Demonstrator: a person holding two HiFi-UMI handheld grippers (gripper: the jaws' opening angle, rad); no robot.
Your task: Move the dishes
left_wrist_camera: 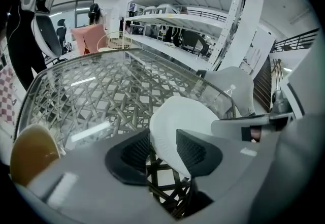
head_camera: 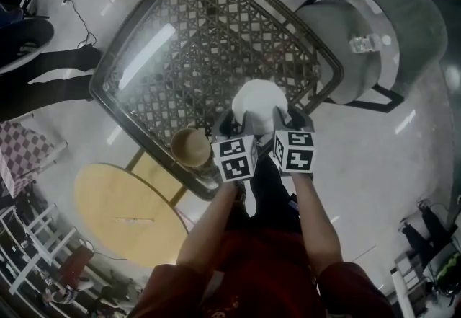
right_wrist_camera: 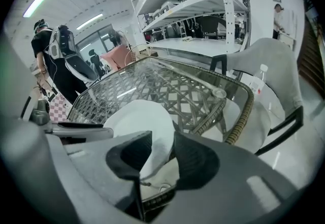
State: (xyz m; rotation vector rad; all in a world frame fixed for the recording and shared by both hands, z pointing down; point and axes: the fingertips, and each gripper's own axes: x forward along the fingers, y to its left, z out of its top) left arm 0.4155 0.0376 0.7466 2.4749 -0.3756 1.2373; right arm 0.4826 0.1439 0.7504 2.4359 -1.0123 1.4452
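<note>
Two grippers: you hold the left gripper (head_camera: pixel 236 120) and the right gripper (head_camera: pixel 292 119) side by side at the near right edge of the counter (head_camera: pixel 180 35). Both are angled down toward the far side.
Left gripper state: jaws spread. The left rim of the plate (head_camera: pixel 261 96) stands in the gap, and wicker shows through the gap below it.
Right gripper state: jaws spread. The right rim of the plate stands in the gap.
Plate: white and round, on the counter close to its near right edge, just beyond both grippers. You have one gripper at each side of it.
Bowl: the tan bowl (head_camera: pixel 190 146) sits at the counter's near edge, left of the plate and just left of the left gripper. It is apart from the plate.
Counter: a glass top over a woven wicker frame.
Chair: a grey chair (head_camera: pixel 382 28) stands right of the counter, with a clear bottle (head_camera: pixel 364 43) on its seat.
</note>
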